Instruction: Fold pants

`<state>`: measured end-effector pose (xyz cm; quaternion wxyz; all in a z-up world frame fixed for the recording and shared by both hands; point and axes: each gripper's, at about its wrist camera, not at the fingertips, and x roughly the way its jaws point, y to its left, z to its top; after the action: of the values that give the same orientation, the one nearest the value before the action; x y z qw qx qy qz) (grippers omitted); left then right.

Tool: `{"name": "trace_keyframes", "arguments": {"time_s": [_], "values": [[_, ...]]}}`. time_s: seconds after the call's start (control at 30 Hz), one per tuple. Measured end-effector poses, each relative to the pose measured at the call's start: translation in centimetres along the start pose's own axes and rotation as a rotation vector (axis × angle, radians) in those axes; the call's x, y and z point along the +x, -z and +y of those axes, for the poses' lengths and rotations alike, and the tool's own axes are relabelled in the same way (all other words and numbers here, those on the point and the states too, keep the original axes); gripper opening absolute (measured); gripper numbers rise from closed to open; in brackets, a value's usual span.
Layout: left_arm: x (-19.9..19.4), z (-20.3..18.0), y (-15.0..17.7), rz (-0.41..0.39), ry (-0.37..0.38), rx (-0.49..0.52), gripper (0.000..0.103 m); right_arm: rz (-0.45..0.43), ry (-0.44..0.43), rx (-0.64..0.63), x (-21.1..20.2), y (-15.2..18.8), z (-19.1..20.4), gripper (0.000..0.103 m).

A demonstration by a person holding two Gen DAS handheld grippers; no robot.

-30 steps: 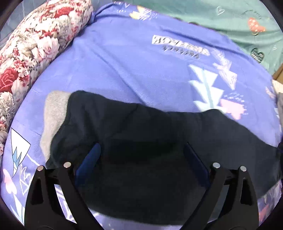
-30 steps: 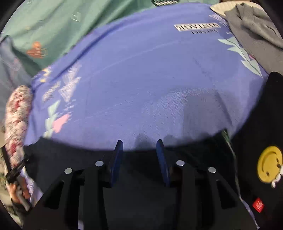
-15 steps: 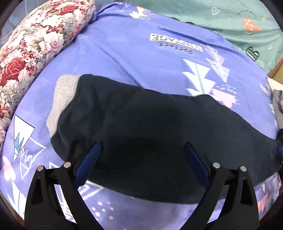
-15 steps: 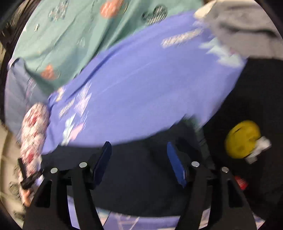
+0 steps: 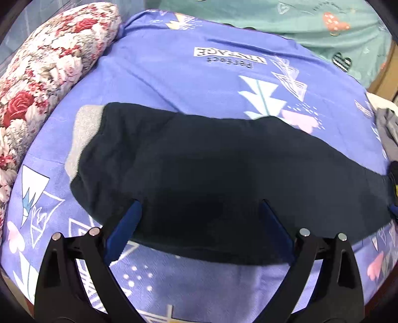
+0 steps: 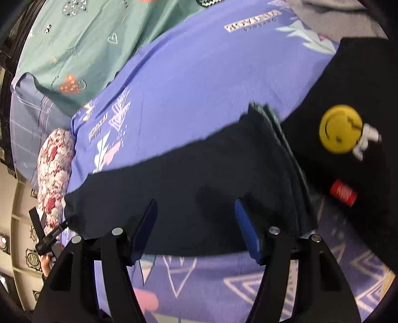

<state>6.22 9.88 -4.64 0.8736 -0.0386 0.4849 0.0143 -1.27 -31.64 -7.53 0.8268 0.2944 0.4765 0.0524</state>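
Observation:
Dark navy pants (image 5: pixel 214 169) lie folded lengthwise across a purple printed bed sheet (image 5: pixel 189 82), with a grey cuff (image 5: pixel 84 134) at the left end. My left gripper (image 5: pixel 199 211) is open and empty, above the near edge of the pants' leg end. In the right wrist view the same pants (image 6: pixel 199 183) run from the left to a layered waistband edge (image 6: pixel 281 139) at the right. My right gripper (image 6: pixel 196 213) is open and empty, above the near edge by the waist end.
A floral pillow (image 5: pixel 49 62) lies at the left. A teal sheet (image 5: pixel 298 22) lies at the back. A black garment with a yellow smiley (image 6: pixel 340 129) and a red tag (image 6: pixel 343 196) lies right of the pants. Grey clothing (image 5: pixel 388 126) lies at the right edge.
Both grippers have pulled back toward the near side and lifted off the pants. The right gripper has opened wider and let the cloth go; the pants now lie flat.

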Motion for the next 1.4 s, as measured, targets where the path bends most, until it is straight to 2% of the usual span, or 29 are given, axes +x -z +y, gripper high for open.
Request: {"name": "trace_keyframes", "arguments": {"time_s": [0.03,0.1,0.17,0.27,0.43,0.47,0.57,0.63,0.8,1.0,1.13,1.4], "values": [[0.3,-0.1,0.1,0.003,-0.004,0.013,0.097,-0.008,-0.027,0.015,-0.9,0.0,-1.1,0.066],[1.5,-0.3,0.5,0.027,-0.056,0.038,0.097,-0.027,-0.073,0.082,-1.6,-0.2,-2.2,0.066],[1.5,-0.8,0.7,0.021,-0.089,0.068,0.097,-0.065,-0.018,0.106,-2.2,-0.5,-1.6,0.066],[0.7,-1.1,0.6,0.016,-0.067,0.073,0.097,-0.046,-0.026,0.042,-2.4,-0.3,0.0,0.066],[0.1,-0.5,0.4,0.015,-0.013,0.037,0.098,-0.008,0.160,-0.054,-1.7,0.7,0.8,0.068],[0.7,-0.4,0.4,0.032,-0.018,0.026,0.098,0.000,0.169,-0.058,-1.3,0.8,0.8,0.069],[1.2,-0.9,0.7,0.050,-0.069,0.061,0.098,-0.017,0.169,-0.032,-1.9,1.0,0.9,0.068],[0.8,-1.4,0.4,0.047,-0.082,0.080,0.098,-0.042,0.155,-0.024,-3.7,1.3,0.0,0.070],[-1.6,-2.7,-0.2,-0.005,0.008,0.070,0.098,-0.120,0.124,0.026,-7.2,1.7,-1.1,0.078],[-2.2,-5.6,1.1,-0.018,0.072,0.158,0.098,-0.116,0.106,0.117,-9.4,2.7,-4.1,0.079],[-0.9,-5.8,1.6,0.017,0.067,0.166,0.098,-0.101,0.091,0.151,-9.0,3.1,-5.0,0.079],[1.0,-4.9,1.4,0.059,0.054,0.120,0.098,-0.070,0.090,0.200,-6.5,2.2,-6.0,0.079]]}}
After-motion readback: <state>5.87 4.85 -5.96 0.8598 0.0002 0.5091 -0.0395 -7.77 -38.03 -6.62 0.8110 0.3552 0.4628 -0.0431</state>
